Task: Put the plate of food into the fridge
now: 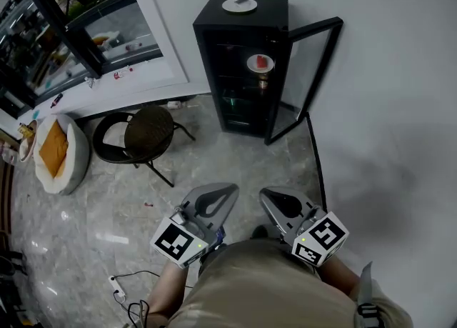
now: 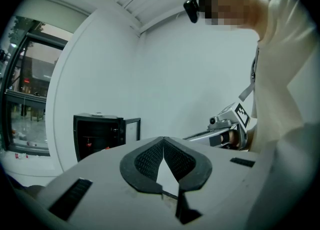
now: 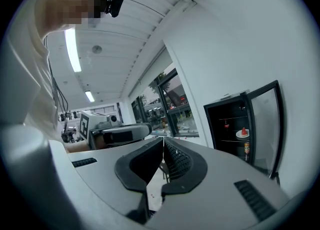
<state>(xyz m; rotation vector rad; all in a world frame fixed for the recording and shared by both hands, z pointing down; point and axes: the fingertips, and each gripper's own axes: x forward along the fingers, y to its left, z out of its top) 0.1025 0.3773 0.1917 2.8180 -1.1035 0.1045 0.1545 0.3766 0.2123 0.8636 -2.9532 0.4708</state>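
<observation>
A small black fridge [image 1: 243,62] stands against the white wall with its glass door [image 1: 305,76] swung open to the right. Inside, on an upper shelf, sits a white plate with red food [image 1: 260,63]; the same plate [image 3: 242,133] shows in the right gripper view. A second white plate [image 1: 239,5] lies on the fridge's top. My left gripper [image 1: 227,192] and right gripper [image 1: 265,195] are both shut and empty, held side by side low in the head view, well short of the fridge. In the left gripper view the fridge [image 2: 100,134] is far off at the left.
A round dark chair [image 1: 146,132] stands left of the fridge, with a white cushion seat holding an orange pillow [image 1: 58,151] further left. A cable [image 1: 128,291] lies on the marble floor near my feet. A glass-fronted window wall [image 1: 64,26] runs along the upper left.
</observation>
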